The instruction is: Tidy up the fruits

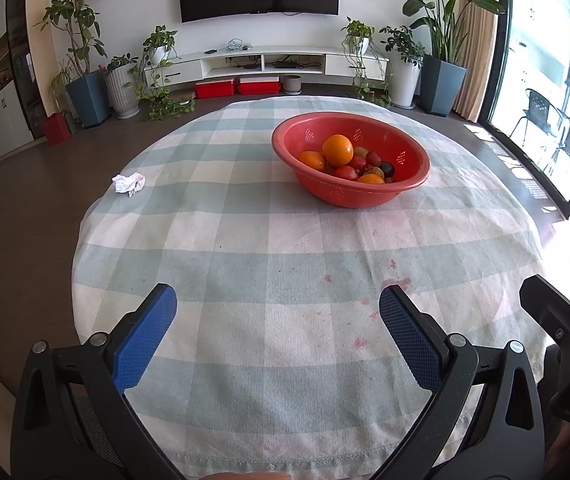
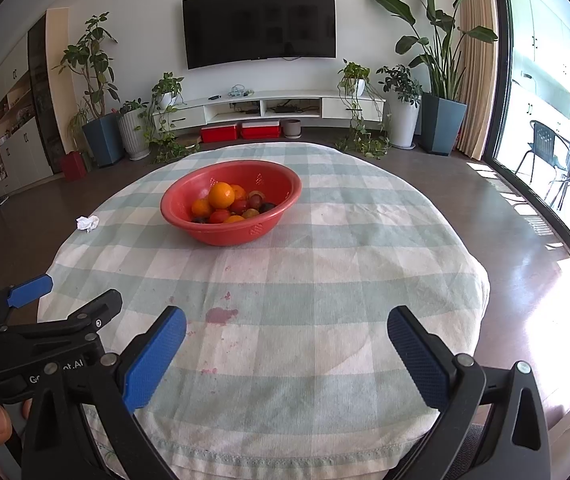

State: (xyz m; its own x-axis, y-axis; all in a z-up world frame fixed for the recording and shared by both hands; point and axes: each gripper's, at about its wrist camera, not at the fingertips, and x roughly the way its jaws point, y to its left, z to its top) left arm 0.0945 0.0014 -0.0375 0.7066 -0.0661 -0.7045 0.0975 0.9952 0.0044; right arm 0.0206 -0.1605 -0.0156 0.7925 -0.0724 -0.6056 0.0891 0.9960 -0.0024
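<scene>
Left wrist | left gripper [image 1: 278,305] spread | right gripper [image 2: 286,327] spread | bowl [image 1: 413,184] upright

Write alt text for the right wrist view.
A red colander bowl of oranges and small fruit sits on a checked tablecloth; the open, empty right gripper hovers near. A crumpled tissue lies left.

- Daylight poured in from the glass doors [image 2: 541,120] on the right, overexposing them.
- Glare bleached the floor [image 2: 533,300] beside the table.
- Both fisheye views bent straight lines near the edges and darkened in the corners.
- Focus was sharp, shadows soft.
</scene>
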